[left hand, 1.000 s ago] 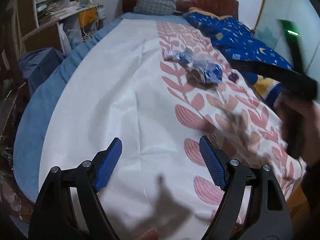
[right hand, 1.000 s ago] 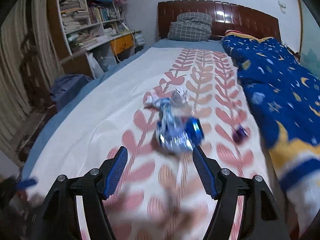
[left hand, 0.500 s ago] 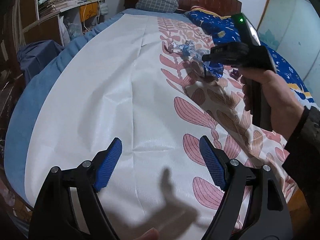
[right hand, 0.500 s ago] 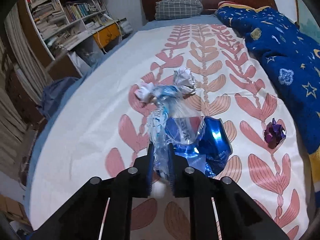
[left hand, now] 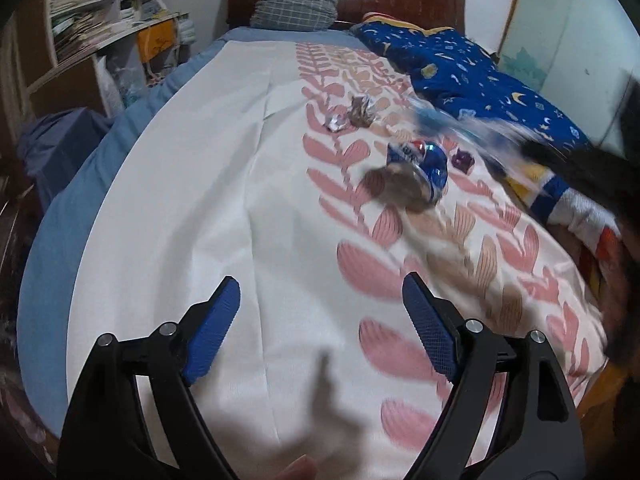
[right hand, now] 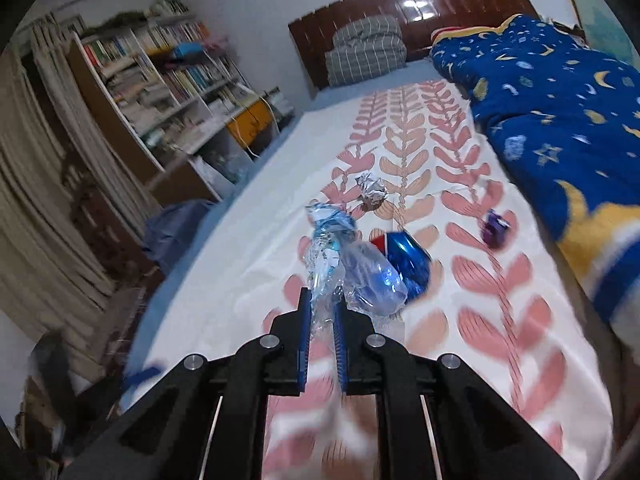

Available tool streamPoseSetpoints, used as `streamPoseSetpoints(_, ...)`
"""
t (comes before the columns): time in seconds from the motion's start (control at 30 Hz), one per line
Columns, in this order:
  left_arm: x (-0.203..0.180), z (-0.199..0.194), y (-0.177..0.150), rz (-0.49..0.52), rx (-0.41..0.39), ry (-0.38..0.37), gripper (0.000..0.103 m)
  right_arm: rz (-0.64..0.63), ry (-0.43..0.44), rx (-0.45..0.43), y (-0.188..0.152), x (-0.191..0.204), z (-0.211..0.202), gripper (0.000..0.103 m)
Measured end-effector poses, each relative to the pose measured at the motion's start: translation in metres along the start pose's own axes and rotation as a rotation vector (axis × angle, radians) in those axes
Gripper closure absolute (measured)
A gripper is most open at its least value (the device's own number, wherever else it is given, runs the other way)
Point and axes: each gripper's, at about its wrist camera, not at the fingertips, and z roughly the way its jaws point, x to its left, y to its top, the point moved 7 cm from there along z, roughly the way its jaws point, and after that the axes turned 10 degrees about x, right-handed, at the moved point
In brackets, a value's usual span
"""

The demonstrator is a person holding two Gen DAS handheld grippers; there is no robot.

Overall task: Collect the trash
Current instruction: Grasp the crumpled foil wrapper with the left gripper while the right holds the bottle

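Observation:
My right gripper (right hand: 320, 316) is shut on a crushed clear plastic bottle (right hand: 340, 260) with a blue label and holds it above the bed. Just behind the bottle, a dented blue soda can (right hand: 404, 256) lies on the leaf-print sheet (right hand: 500, 320). Farther off lie a foil wad (right hand: 372, 192) and a purple wrapper (right hand: 496, 228). In the left wrist view my left gripper (left hand: 320, 284) hovers over the sheet, its jaws opening with nothing between them. The can (left hand: 420, 160), foil wads (left hand: 360, 110) and purple wrapper (left hand: 462, 159) lie beyond it. The lifted bottle (left hand: 452, 124) is a blur.
A blue star-print quilt (right hand: 560, 100) is bunched along the bed's right side. A checked pillow (right hand: 368, 52) leans on the wooden headboard (right hand: 440, 0). Bookshelves (right hand: 160, 80) and a blue bundle (right hand: 176, 228) stand left of the bed.
My right gripper closed on the plastic bottle and lifted it off the bed, away from the can, rolling as it went. The right hand swung to the right edge of the left view.

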Motion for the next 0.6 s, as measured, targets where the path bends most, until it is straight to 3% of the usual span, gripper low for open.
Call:
streamPoseSetpoints(0.17, 0.002, 0.023, 0.063, 0.033, -0.009, -0.014, 0.018, 0.024, 0.012, -0.004, -0.056, -0.009, -0.058, 0.091)
streamPoseSetpoints(0.23, -0.004, 0.046, 0.099, 0.074, 0.001, -0.015, 0.018, 0.03, -0.025, 0.01, -0.086, -0.016, -0.07, 0.091)
streamPoseSetpoints(0.3, -0.009, 0.071, 0.126, 0.105, 0.01, 0.029, 0.018, 0.054, -0.023, 0.029, -0.114, -0.022, -0.073, 0.091)
streamPoseSetpoints(0.4, -0.017, 0.107, 0.159, 0.1, 0.008, 0.024, 0.018, 0.114, -0.003, 0.074, -0.148, -0.031, -0.068, 0.091)
streamPoseSetpoints(0.47, -0.018, 0.147, 0.178, 0.081, 0.08, 0.02, 0.018, 0.152, -0.009, 0.119, -0.168, -0.038, -0.059, 0.091)
streamPoseSetpoints(0.6, -0.027, 0.184, 0.196, 0.115, 0.085, 0.081, 0.018, 0.195, -0.021, 0.157, -0.197, -0.05, -0.054, 0.091)
